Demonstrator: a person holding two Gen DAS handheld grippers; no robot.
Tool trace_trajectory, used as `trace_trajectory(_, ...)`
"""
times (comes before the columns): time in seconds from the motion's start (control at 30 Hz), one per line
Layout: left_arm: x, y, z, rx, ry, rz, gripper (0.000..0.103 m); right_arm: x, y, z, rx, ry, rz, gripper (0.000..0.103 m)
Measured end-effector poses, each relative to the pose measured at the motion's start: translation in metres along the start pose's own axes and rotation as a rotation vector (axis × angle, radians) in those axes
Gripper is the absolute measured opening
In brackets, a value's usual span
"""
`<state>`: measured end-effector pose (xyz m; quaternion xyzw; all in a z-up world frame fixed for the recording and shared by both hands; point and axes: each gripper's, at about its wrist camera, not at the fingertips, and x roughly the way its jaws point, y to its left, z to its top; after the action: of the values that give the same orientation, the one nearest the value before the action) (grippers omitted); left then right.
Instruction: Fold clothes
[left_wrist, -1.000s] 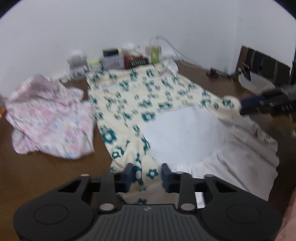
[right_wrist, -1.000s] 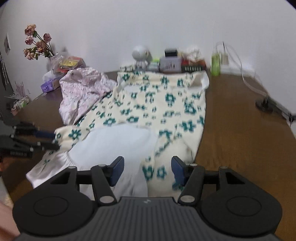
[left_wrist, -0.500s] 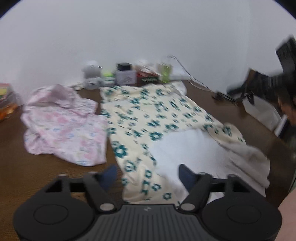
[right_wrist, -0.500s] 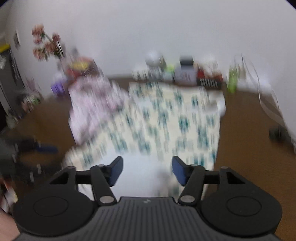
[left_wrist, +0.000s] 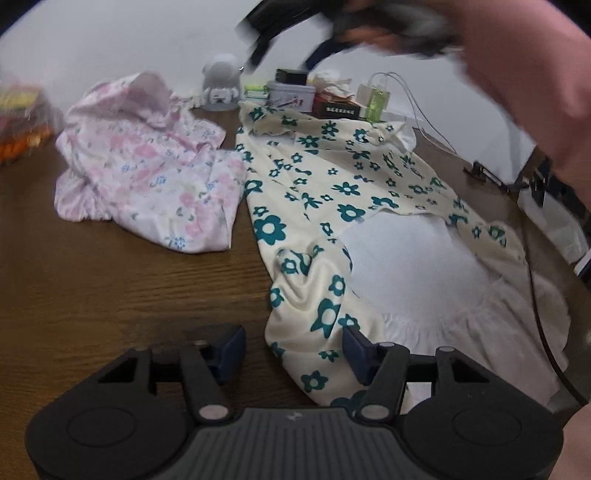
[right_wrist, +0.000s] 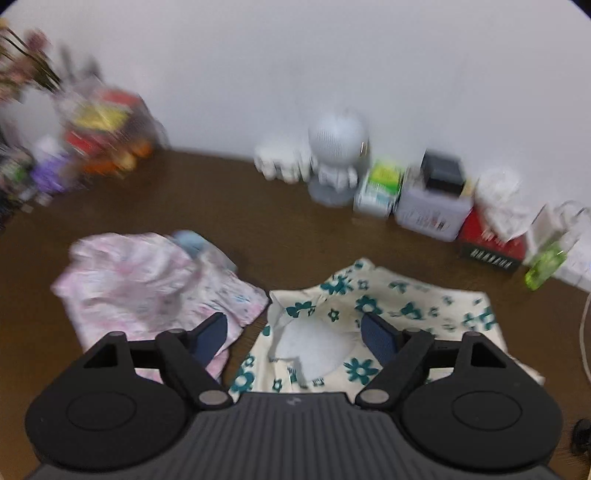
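- Brown wooden table against a white wall; boxes, a green bottle and a round white figurine lined up at the back.
- Cream garment with teal flowers spread flat on the table, white lining exposed near the front.
- Crumpled pink floral garment just to its left, edges touching.
- Left gripper low at the cream garment's near edge, jaws wide apart, cloth lying between them, not pinched.
- Right gripper raised over the far end, jaws spread, empty; blurred.
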<state>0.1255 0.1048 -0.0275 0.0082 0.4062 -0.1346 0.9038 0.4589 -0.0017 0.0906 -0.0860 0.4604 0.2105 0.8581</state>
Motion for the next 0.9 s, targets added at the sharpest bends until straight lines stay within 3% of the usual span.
trace_trajectory(0.17, 0.001, -0.008, -0.001, 0.043, -0.005, 0.008, 0.046, 0.055, 0.02, 0.004, 0.02, 0.055, -0.04, 0.067)
trace_trajectory(0.27, 0.002, -0.012, 0.0, 0.051, -0.007, 0.009, 0.042, 0.077, 0.027, 0.005, 0.013, 0.086, -0.077, 0.057)
trace_trajectory(0.33, 0.002, -0.014, 0.001, 0.048, -0.005, -0.001, 0.036, 0.088, 0.03, 0.003, 0.003, 0.115, -0.095, 0.046)
trace_trajectory(0.4, 0.002, -0.016, 0.002, 0.045, -0.005, -0.009, 0.017, 0.096, 0.031, 0.001, -0.006, 0.142, -0.101, 0.028)
trace_trajectory(0.5, 0.001, -0.018, 0.003, 0.045, -0.009, -0.003, 0.011, 0.101, 0.03, -0.004, -0.006, 0.154, -0.086, 0.008)
trace_trajectory(0.57, 0.0, -0.02, 0.004, 0.045, -0.012, 0.001, 0.009, 0.102, 0.028, -0.008, -0.003, 0.146, -0.081, 0.003)
trace_trajectory(0.73, -0.002, -0.024, 0.006, 0.045, -0.019, 0.011, 0.006, 0.091, 0.014, -0.014, 0.068, 0.097, -0.007, 0.002)
trace_trajectory(0.9, -0.025, -0.043, 0.025, 0.159, -0.076, 0.085, 0.003, 0.066, -0.015, -0.014, 0.191, 0.042, 0.14, 0.002)
